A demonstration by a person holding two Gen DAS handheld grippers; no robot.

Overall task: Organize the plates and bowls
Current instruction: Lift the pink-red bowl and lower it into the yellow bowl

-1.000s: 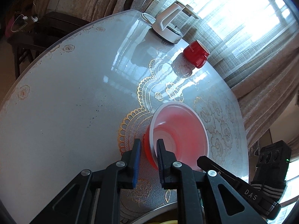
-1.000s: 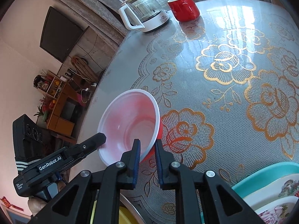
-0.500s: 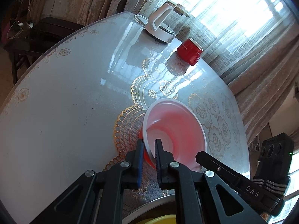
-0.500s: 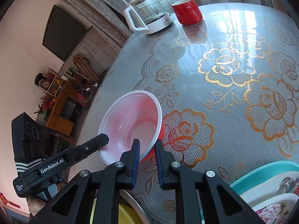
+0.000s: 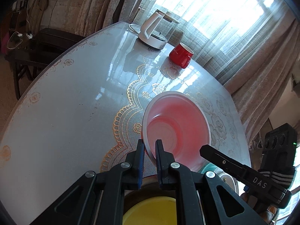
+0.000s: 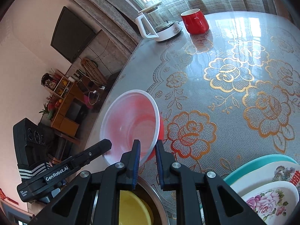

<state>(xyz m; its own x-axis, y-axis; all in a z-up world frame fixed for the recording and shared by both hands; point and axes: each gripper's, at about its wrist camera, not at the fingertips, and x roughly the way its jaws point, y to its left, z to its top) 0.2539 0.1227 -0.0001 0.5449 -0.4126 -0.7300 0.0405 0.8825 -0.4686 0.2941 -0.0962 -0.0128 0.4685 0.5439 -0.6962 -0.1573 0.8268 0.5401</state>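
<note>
Both hand-held grippers, left (image 5: 150, 148) and right (image 6: 147, 150), pinch opposite rims of the red bowl (image 5: 176, 129), held tilted above the floral worktop (image 6: 234, 93), over a yellow bowl (image 6: 134, 208).

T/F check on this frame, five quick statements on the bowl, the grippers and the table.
1. Both grippers pinch the rim of the red bowl. True: left gripper, right gripper.
2. The red mug lies on its side. False: it stands upright.
3. A kettle stands beside the mug. True.
4. The red bowl holds food. False: it is empty.
5. A yellow bowl sits below the grippers. True.
</note>
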